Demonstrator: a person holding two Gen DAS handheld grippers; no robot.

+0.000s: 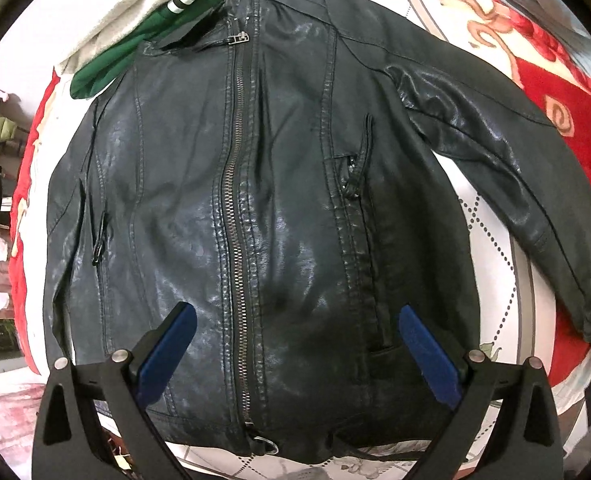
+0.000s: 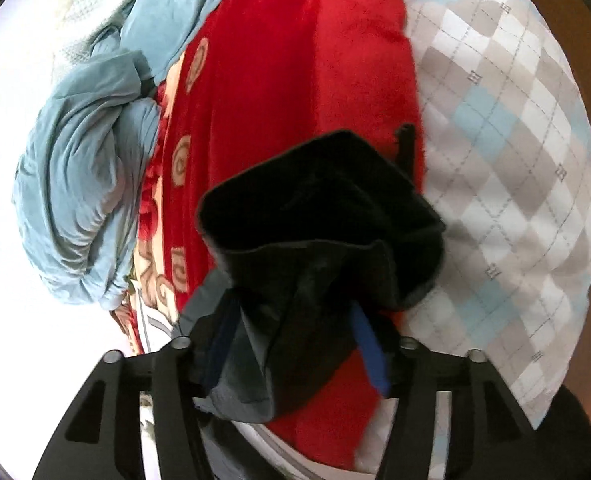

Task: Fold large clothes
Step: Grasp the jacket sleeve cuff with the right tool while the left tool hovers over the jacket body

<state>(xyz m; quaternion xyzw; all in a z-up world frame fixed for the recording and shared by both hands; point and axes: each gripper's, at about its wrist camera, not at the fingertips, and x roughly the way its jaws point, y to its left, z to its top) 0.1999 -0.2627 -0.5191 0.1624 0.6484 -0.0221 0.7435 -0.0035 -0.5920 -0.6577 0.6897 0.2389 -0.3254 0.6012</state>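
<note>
From the left wrist view I have the black leather jacket (image 1: 255,200) spread front-up on the bed (image 1: 491,264), zipped along the centre zipper (image 1: 235,208), collar away from me and hem nearest. My left gripper (image 1: 295,354) hangs over the lower front panels with its blue pads (image 1: 167,354) spread wide and nothing between them.

The right sleeve (image 1: 507,168) runs out diagonally toward the red blanket (image 2: 279,80). In the right wrist view my right gripper (image 2: 291,344) is clamped on the sleeve cuff (image 2: 319,216), the dark opening of the cuff bunched up just ahead of the fingers (one blue pad shows, the other is buried in the fabric). A crumpled blue-grey cloth (image 2: 83,184) lies well to the side, and a checked quilt (image 2: 503,160) on the other.

I judge this jacket heavy and fairly stiff: it should bend in broad creases, not drape, and the glossy surface looks slippery, so a pinch on a flat panel may slide. Seams, the cuff, the hem edge and the shoulder seam look like the surest holds. With the cuff in hand, bringing the sleeve across the chest seems the sensible fold, the left gripper steadying near the hem.
</note>
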